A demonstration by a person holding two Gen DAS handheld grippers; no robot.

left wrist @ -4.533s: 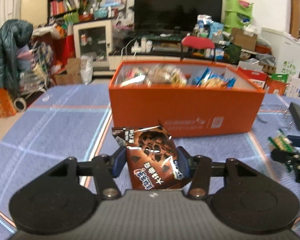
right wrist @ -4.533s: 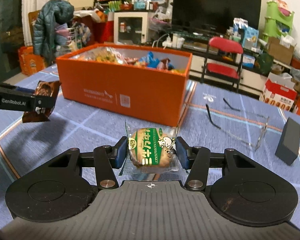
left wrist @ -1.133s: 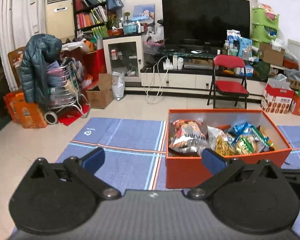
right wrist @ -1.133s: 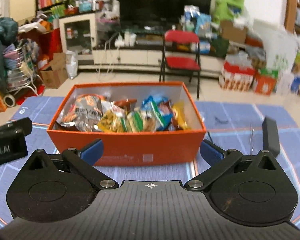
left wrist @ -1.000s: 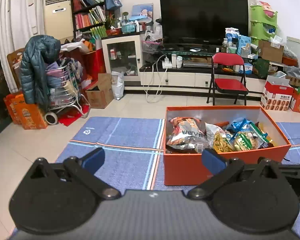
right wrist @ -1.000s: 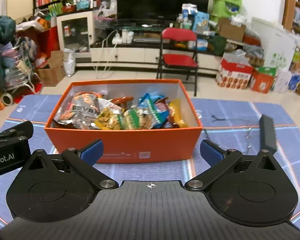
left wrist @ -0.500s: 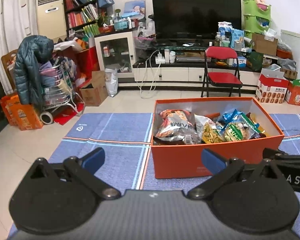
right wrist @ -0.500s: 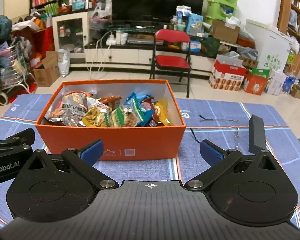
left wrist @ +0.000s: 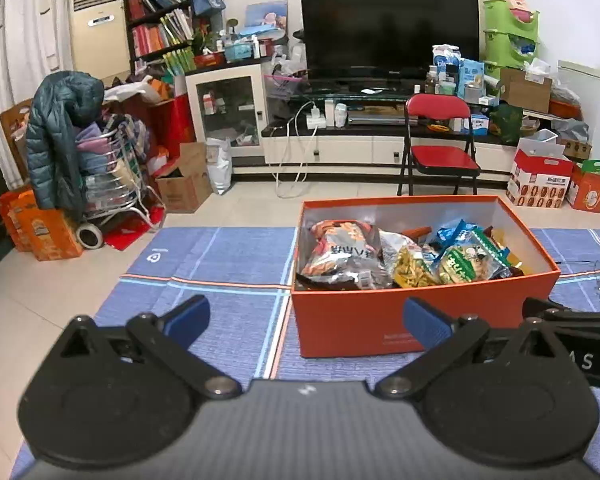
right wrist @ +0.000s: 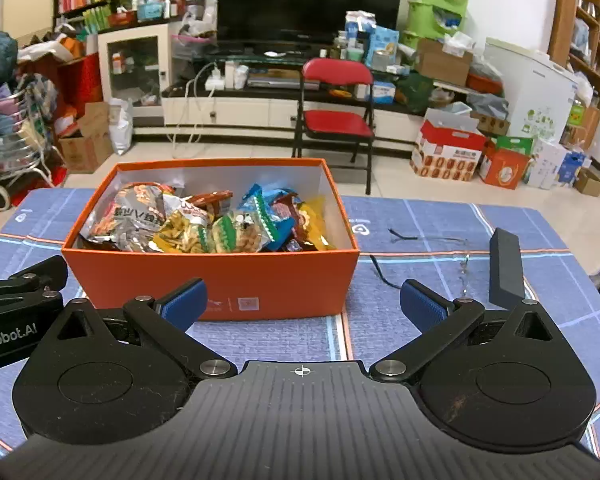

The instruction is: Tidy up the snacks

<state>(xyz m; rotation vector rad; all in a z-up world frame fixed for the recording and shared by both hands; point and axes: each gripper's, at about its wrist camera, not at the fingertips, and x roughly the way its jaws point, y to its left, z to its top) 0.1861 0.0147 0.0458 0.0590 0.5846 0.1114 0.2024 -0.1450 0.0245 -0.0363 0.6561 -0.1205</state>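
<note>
Where the blue checked mat (right wrist: pixel 440 216) covers the tabletop, it serves as the work surface and carries everything the task concerns. On it stands the orange box (right wrist: pixel 276 280), lid off, open side up, so packets can be dropped in from above; both cameras look down into it from the near side. Snack packets (right wrist: pixel 204 224) fill its floor in a loose heap, none stacked or sorted that I can tell: a large crinkled silver-and-orange bag (left wrist: pixel 340 256) at the left end, yellow and green packets in the middle, blue and yellow ones toward the right. No loose snack shows on the mat in either view, so the collecting looks about finished.

Right of the box lie a dark flat block (right wrist: pixel 506 268) and a thin wire or glasses frame (right wrist: pixel 420 240), well apart from the snacks and probably no part of the job.

Left gripper (left wrist: pixel 306 320): fingers spread wide, nothing between them, held back short of the box. Right gripper (right wrist: pixel 302 302): likewise wide apart and empty, beside its partner.
</note>
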